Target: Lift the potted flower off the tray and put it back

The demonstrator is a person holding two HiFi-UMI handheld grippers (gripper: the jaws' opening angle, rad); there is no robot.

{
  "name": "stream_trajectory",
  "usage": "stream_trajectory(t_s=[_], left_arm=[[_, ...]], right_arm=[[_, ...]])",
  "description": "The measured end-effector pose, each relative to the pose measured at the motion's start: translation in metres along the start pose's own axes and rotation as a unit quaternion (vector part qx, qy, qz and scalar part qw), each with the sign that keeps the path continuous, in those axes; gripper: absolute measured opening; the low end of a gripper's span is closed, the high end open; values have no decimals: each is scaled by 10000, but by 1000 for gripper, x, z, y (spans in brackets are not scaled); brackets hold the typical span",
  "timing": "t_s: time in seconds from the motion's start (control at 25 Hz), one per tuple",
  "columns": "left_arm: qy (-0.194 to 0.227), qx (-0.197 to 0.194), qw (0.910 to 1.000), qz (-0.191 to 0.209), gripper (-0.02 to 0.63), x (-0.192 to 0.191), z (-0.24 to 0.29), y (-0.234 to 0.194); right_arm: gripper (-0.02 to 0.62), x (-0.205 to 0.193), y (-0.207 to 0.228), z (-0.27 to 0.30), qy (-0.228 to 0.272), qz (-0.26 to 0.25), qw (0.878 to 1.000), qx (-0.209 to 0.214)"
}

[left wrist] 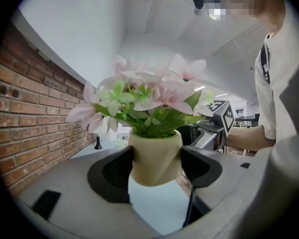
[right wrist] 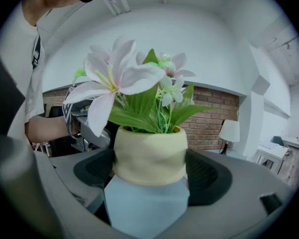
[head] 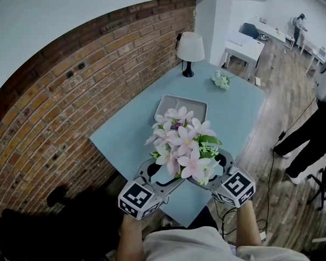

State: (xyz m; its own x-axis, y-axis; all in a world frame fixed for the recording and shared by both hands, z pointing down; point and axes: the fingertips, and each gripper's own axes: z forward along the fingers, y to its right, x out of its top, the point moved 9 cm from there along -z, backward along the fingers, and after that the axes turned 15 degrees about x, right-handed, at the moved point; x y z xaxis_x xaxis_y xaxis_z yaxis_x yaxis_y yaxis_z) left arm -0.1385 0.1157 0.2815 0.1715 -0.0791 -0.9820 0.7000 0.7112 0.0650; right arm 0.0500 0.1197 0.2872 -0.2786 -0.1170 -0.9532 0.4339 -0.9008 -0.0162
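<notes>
One potted flower [head: 183, 145], clear of tray [head: 186, 104], in left claw [left wrist: 156, 164], right claw [right wrist: 149, 166]

The pot [left wrist: 155, 156] is shown cream, matt and smooth, faintly dimpled; petals [head: 185, 145] are seen pale pink, soft, cloth-like; gripping pads [left wrist: 114, 171] black, matt, finely textured; table [head: 239, 110] blue-grey, smooth, matt; tray [head: 176, 103] grey, matt; wall [head: 70, 97] rough red brick; floor [head: 282, 75] wood-grained planks.
</notes>
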Motion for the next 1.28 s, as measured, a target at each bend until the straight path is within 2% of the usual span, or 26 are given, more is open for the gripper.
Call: stream_trajectory(t_s=[0.44, 0.56, 0.72, 0.88, 1.0, 1.16, 1.28], left_arm=[[-129, -113, 9999, 9, 337, -7, 65, -18], [-276, -92, 9995, 81, 337, -7, 92, -30], [-428, -101, 9990, -21, 337, -8, 129, -49], [-558, -75, 9984, 81, 337, -29, 148, -53], [-574, -41, 9983, -15, 337, -42, 169, -62], [-680, -49, 9976, -126, 337, -58, 206, -83], [-704, 8, 9975, -66, 336, -73, 226, -94]], right_arm=[[465, -23, 63, 3, 28, 214, 9998, -12], [465, -27, 92, 8, -5, 255, 9997, 6], [465, -33, 132, 16, -27, 326, 9994, 66], [466, -57, 148, 27, -96, 260, 9996, 72], [466, -71, 169, 34, -121, 242, 9996, 108], [466, -90, 208, 50, -136, 451, 9987, 184], [466, -107, 230, 63, -121, 544, 9982, 243]])
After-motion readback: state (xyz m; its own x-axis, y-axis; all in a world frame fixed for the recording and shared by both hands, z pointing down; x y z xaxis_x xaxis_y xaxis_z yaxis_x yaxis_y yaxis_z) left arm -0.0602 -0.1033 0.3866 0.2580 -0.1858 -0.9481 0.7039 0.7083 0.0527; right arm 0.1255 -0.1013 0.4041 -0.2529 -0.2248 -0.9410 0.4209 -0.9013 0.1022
